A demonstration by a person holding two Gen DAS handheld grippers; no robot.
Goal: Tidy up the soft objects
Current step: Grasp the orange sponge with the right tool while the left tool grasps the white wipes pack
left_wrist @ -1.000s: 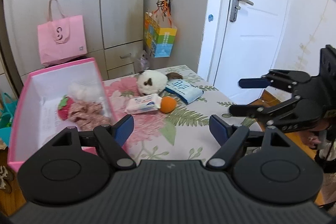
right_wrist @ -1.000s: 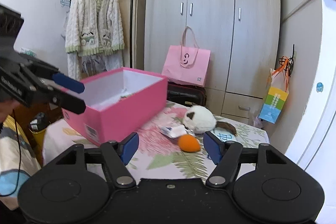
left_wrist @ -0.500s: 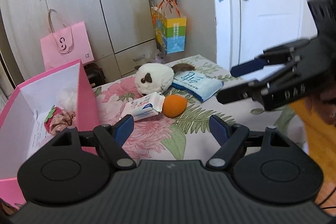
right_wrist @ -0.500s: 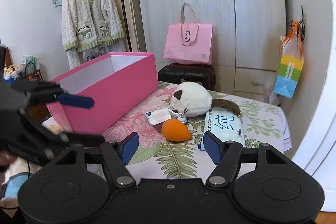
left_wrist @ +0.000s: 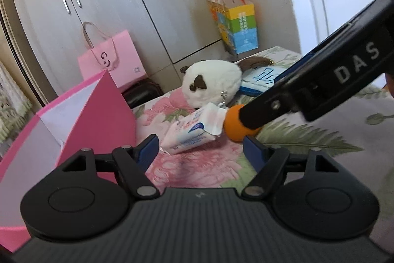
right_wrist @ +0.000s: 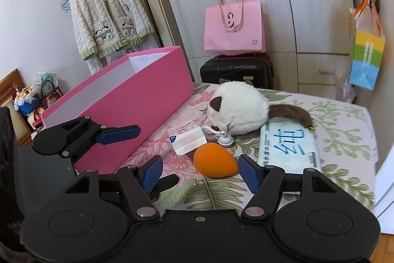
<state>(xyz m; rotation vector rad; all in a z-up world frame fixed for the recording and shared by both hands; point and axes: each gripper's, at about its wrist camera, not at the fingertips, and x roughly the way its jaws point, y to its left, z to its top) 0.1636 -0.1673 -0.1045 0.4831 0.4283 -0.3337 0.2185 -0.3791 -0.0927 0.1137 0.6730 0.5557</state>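
A: Why do we hold both tongs apart and empty? Our left gripper (left_wrist: 199, 146)'s jaws have just narrowed slightly.

B: To straddle soft things: the right gripper (right_wrist: 200, 170) frames the orange egg-shaped sponge (right_wrist: 214, 162) at lower centre; beyond, the white tissue packet (right_wrist: 188, 139), the white plush toy (right_wrist: 237, 110), the open pink cardboard box (right_wrist: 138, 100) centre left.

Both wrist views near, sharing tabletop (left_wrist: 332, 139)
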